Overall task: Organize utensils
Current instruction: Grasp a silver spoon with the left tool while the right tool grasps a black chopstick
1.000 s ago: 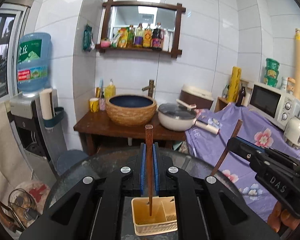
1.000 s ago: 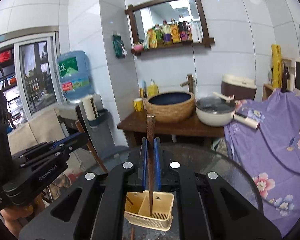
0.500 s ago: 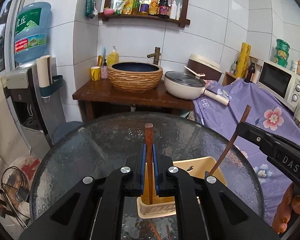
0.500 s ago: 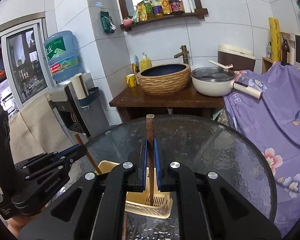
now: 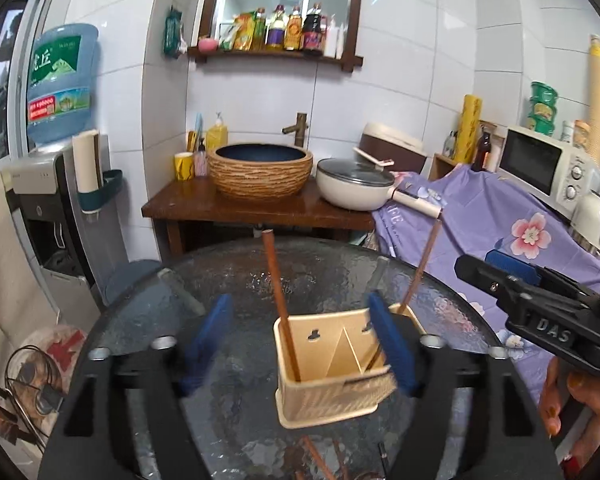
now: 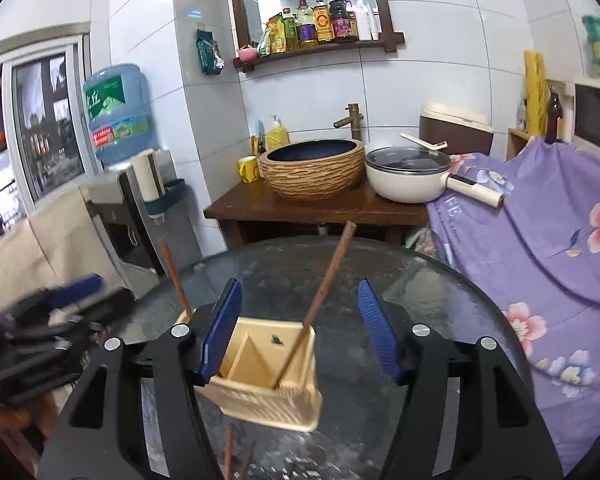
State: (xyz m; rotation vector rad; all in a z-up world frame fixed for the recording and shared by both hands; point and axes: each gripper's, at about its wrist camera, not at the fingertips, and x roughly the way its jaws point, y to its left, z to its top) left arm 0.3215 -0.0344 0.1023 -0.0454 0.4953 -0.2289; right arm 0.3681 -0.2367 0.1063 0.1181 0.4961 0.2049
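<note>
A cream plastic utensil holder [image 5: 332,376] [image 6: 268,376] stands on the round glass table [image 5: 260,280]. Two brown chopsticks lean in it. One chopstick [image 5: 280,304] stands in its left compartment in the left wrist view and shows at the left in the right wrist view [image 6: 174,276]. The other chopstick [image 5: 420,268] [image 6: 320,300] leans in the other side. My left gripper [image 5: 306,344] is open and empty around the holder. My right gripper [image 6: 300,332] is open and empty above the holder; it also shows in the left wrist view [image 5: 540,304].
More brown chopsticks [image 5: 320,460] [image 6: 236,460] lie on the glass near my grippers. Behind the table stand a wooden stand with a woven basin [image 5: 260,172] and a white pot [image 5: 356,184]. A purple flowered cloth [image 6: 540,240] covers furniture at the right.
Both grippers held a chopstick upright over the holder, then lowered. Both have now opened and let go; the two chopsticks lean in the holder.
</note>
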